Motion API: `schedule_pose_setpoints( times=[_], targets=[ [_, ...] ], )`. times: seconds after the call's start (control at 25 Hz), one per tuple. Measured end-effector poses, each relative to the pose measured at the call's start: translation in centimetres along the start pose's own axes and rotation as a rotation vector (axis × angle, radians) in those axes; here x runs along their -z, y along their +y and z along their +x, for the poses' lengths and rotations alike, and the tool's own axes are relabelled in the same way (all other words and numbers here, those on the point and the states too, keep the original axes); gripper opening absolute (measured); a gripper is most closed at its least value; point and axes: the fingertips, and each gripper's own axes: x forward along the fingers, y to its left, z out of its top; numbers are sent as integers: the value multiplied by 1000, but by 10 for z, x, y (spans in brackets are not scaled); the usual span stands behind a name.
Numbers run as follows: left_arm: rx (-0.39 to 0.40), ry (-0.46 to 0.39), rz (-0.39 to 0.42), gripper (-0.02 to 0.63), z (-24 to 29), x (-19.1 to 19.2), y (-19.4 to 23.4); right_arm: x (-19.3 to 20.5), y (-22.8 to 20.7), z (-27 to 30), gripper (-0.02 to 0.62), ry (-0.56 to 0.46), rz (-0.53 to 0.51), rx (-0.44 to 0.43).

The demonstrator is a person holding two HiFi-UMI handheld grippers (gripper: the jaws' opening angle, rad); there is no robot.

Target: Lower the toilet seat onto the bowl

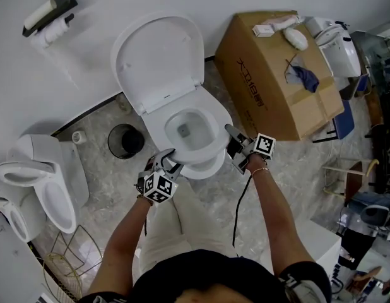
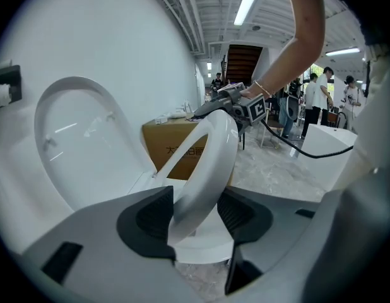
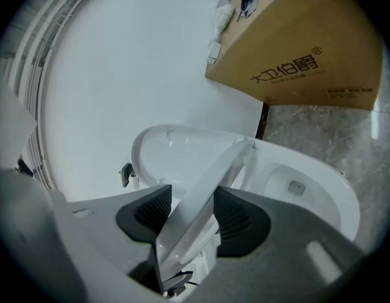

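Observation:
A white toilet stands against the wall with its lid [image 1: 158, 59] upright. The toilet seat [image 1: 156, 131] is a white ring tilted part way above the bowl [image 1: 204, 169]. My left gripper [image 1: 166, 163] grips the ring's front left. In the left gripper view the seat [image 2: 214, 150] runs between both pads of that gripper [image 2: 195, 216]. My right gripper [image 1: 236, 141] holds the ring's right side. In the right gripper view the seat [image 3: 207, 182] lies edge-on between the pads of this gripper [image 3: 192, 216], with the bowl [image 3: 327, 194] at the right.
A large cardboard box [image 1: 277, 74] stands close to the toilet's right. A black bin [image 1: 125, 141] sits at its left, and another toilet [image 1: 43, 182] further left. A paper holder [image 1: 50, 21] hangs on the wall. A cable [image 1: 236, 213] trails from my right gripper.

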Motion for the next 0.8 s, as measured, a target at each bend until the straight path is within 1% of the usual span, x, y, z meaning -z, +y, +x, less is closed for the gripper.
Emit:
schedule_pose_setpoints(
  times=[0.08, 0.16, 0.2, 0.28, 0.4, 0.48, 0.64, 0.72, 0.76, 0.8],
  targets=[
    [21, -12, -58, 229, -1, -1, -3, 1, -3, -3, 200, -23, 27, -3],
    [41, -16, -119, 293, -3, -1, -5, 2, -6, -7, 192, -40, 47, -5],
    [44, -13, -138, 302, -4, 0, -5, 3, -8, -9, 190, -45, 52, -3],
    [46, -5, -170, 308, -7, 6, -5, 4, -12, -11, 186, -52, 56, 0],
    [53, 4, -247, 319, -10, 19, -2, 6, -16, -13, 186, -53, 59, 1],
    [60, 19, -284, 324, -10, 27, -2, 9, -19, -16, 183, -57, 63, 5],
    [103, 53, -369, 330, -6, 44, -11, 13, -27, -23, 175, -66, 76, 25],
    [114, 62, -392, 333, -5, 48, -16, 15, -32, -26, 173, -64, 72, 36],
    [120, 60, -415, 333, -6, 49, -18, 17, -34, -28, 173, -63, 69, 41],
    [125, 54, -458, 333, -7, 50, -20, 18, -36, -29, 173, -62, 68, 45]
  ],
)
